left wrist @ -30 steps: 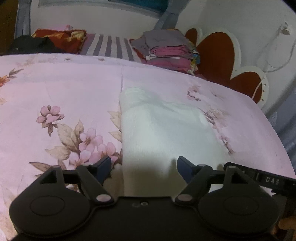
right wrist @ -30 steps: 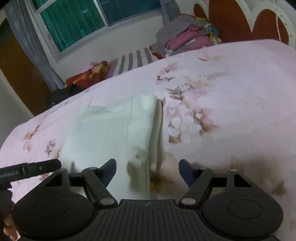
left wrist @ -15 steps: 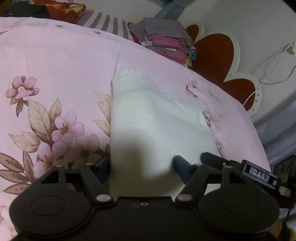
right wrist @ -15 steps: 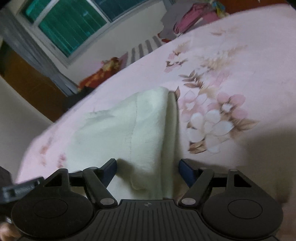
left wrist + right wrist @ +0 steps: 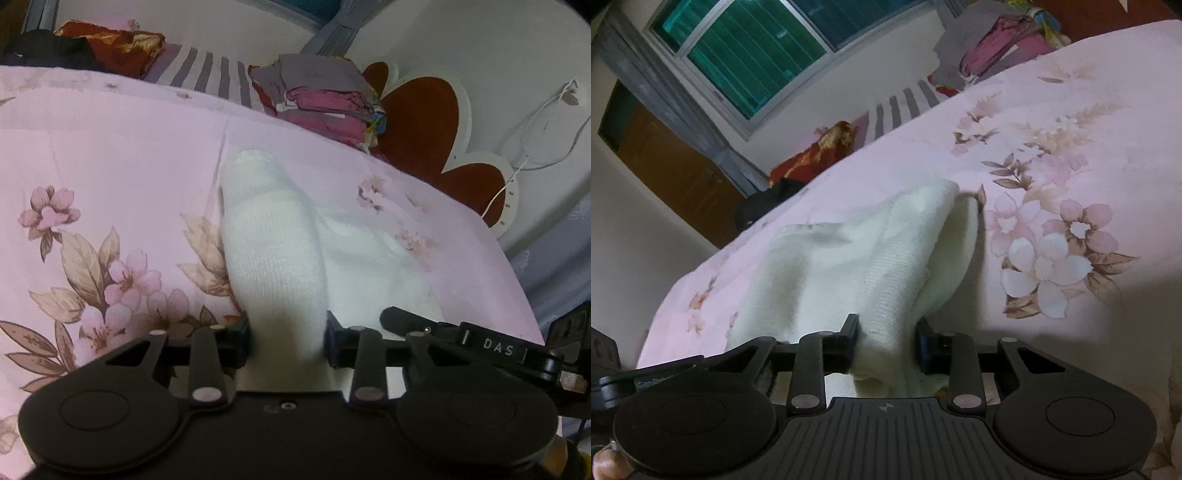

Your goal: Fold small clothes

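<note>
A small white knitted garment (image 5: 273,251) lies folded on the pink floral bedsheet (image 5: 110,155). My left gripper (image 5: 287,338) is shut on its near left edge and bunches the cloth between the fingers. My right gripper (image 5: 886,341) is shut on the garment's (image 5: 849,258) near right edge, where two layers hang apart. The near edge is lifted slightly off the sheet. The right gripper's black body shows at the right in the left wrist view (image 5: 480,343).
A stack of folded clothes (image 5: 325,96) sits at the far side of the bed by a red and white headboard (image 5: 436,122). A striped pillow (image 5: 210,74) and dark red cloth (image 5: 122,48) lie beyond. A window (image 5: 768,55) is behind.
Both grippers moved in over the garment's near edge and closed on it from open. The cloth is now bunched and raised between the fingers.
</note>
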Motion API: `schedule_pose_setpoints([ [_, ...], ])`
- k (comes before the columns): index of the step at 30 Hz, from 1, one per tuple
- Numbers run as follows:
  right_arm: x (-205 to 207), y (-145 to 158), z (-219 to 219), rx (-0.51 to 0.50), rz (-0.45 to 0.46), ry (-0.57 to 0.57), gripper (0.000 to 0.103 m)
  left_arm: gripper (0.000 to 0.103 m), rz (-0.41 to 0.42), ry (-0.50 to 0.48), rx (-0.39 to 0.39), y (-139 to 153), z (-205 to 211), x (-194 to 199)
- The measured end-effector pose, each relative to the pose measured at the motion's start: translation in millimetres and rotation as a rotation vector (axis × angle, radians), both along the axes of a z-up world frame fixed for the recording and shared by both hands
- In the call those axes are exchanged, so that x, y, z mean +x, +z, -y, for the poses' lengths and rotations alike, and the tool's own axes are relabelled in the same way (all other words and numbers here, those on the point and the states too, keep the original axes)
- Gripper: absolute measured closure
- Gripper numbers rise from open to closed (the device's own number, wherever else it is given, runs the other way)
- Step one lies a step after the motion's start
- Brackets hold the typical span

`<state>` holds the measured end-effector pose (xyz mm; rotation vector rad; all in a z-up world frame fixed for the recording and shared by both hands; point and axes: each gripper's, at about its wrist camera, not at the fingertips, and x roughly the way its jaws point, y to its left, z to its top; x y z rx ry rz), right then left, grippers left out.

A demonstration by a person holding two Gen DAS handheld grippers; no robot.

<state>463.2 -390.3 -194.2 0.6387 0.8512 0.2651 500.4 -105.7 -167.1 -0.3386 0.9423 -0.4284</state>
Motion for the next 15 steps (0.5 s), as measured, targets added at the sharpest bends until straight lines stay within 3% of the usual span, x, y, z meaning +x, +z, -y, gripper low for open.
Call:
schedule_pose_setpoints([
  [7,-6.0,33.0,-20.1,0.012,0.043,0.028,0.073,0.067,0.054,-0.001,0.020,34.8,-28.7,-13.2],
  [15,-10.3,70.6,-103.4,0.017,0.078,0.083,0.073,0.067,0.106,0.030,0.023,65.1,-115.2,-35.4],
])
